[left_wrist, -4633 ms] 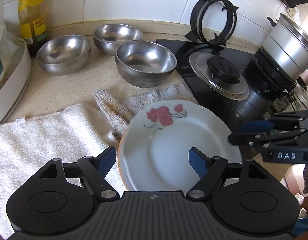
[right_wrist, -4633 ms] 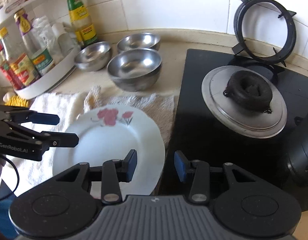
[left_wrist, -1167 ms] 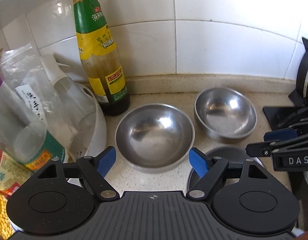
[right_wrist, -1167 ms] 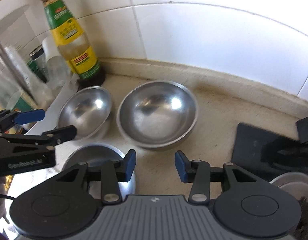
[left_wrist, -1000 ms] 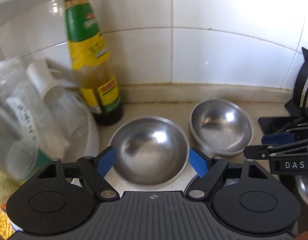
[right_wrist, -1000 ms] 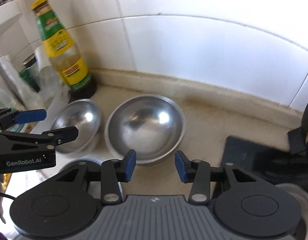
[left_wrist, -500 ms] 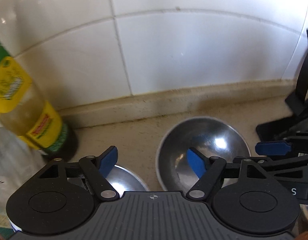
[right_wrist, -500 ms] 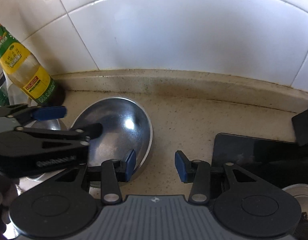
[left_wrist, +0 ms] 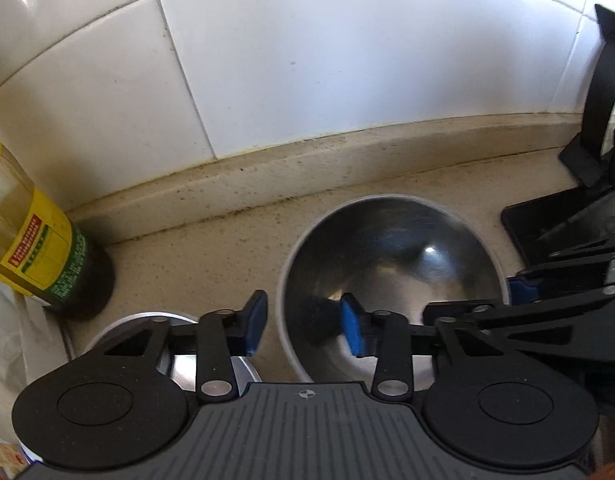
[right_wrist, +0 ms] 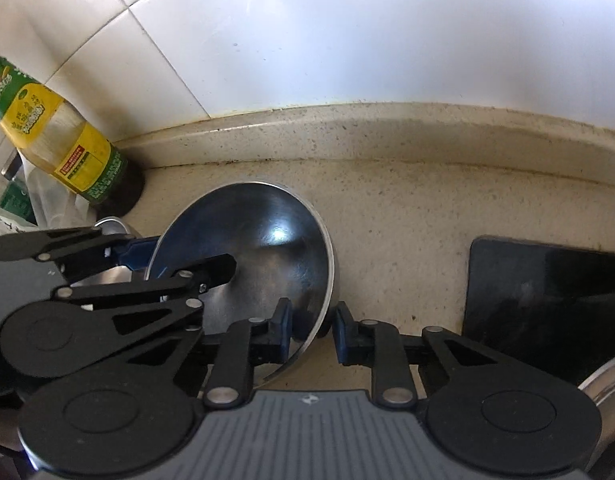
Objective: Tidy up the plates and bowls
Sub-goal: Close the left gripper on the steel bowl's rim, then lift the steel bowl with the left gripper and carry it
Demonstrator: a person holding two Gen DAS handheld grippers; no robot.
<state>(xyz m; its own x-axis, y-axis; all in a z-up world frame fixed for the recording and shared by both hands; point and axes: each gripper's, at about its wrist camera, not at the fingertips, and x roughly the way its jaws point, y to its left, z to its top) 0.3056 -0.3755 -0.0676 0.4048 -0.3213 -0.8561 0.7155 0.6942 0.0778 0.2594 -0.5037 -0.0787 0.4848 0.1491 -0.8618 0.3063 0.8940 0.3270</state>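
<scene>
From the left wrist view, a steel bowl [left_wrist: 391, 264] sits on the speckled beige counter [left_wrist: 211, 256], near the raised lip under the white tiled wall [left_wrist: 347, 60]. Its inside is dark and mirror-smooth with one bright glint, and its thin rim looks slightly smeared. The left gripper [left_wrist: 303, 322] has just been closing and now straddles the bowl's left rim, one blue pad outside and one inside, pinched onto the wall as far as I can tell. A second steel bowl [left_wrist: 155, 320] peeks out beneath the left finger, and a sauce bottle [left_wrist: 47, 256] stands near on the left. To the right, the black hob edge [left_wrist: 547, 220] lies just beside the bowl, so bare counter remains mostly behind it, toward the wall.

Over on the right wrist view, the same bowl [right_wrist: 267, 248] appears tilted, its right rim running between the blue pads. The right gripper [right_wrist: 312, 334] has just been closing too and clamps that rim. The left gripper [right_wrist: 155, 258] holds the opposite side. Open counter [right_wrist: 407, 240] spreads right of the bowl as far as the hob [right_wrist: 547, 300]; the bottle [right_wrist: 59, 148] crowds the left corner.
</scene>
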